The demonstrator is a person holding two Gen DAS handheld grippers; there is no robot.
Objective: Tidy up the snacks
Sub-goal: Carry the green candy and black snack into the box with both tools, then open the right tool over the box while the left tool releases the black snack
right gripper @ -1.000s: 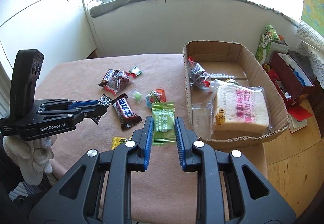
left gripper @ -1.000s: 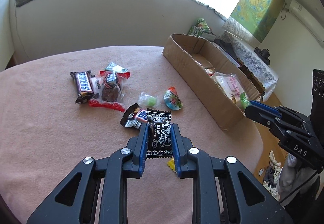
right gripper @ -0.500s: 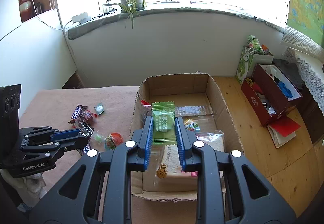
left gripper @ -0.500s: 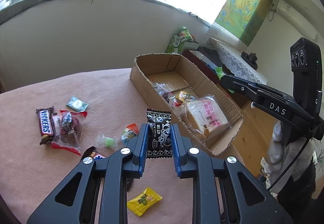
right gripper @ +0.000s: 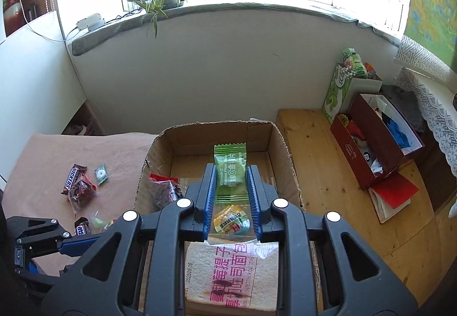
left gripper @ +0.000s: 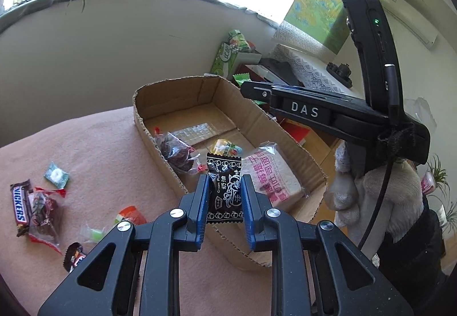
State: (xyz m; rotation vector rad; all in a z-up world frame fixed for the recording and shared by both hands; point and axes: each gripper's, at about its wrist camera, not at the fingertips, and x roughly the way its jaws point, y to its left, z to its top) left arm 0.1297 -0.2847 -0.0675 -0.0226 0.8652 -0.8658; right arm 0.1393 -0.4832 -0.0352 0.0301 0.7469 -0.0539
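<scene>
A: What is the left tool (left gripper: 224, 201) pinching?
B: A black packet (left gripper: 225, 191) printed "Cream Plum" with white Chinese characters, held over the near end of the cardboard box (left gripper: 160, 144).
A: And the right tool (right gripper: 230, 196)?
B: Its pads pinch a green packet (right gripper: 230, 170) reading "Vitamin C Golden Plum", over the middle of the box (right gripper: 281, 161). Its side is lettered "DAS" in the left view.
A: What lies inside?
B: Wrapped bread (right gripper: 231, 273) with pink Chinese print and "202509 06", a small yellow-green packet (right gripper: 231, 221), and a clear bag of dark fruit (left gripper: 178, 151).
A: Outside?
B: On the pink counter (left gripper: 94, 144), a Snickers bar (left gripper: 20, 206) and a small green sweet (left gripper: 56, 175).
</scene>
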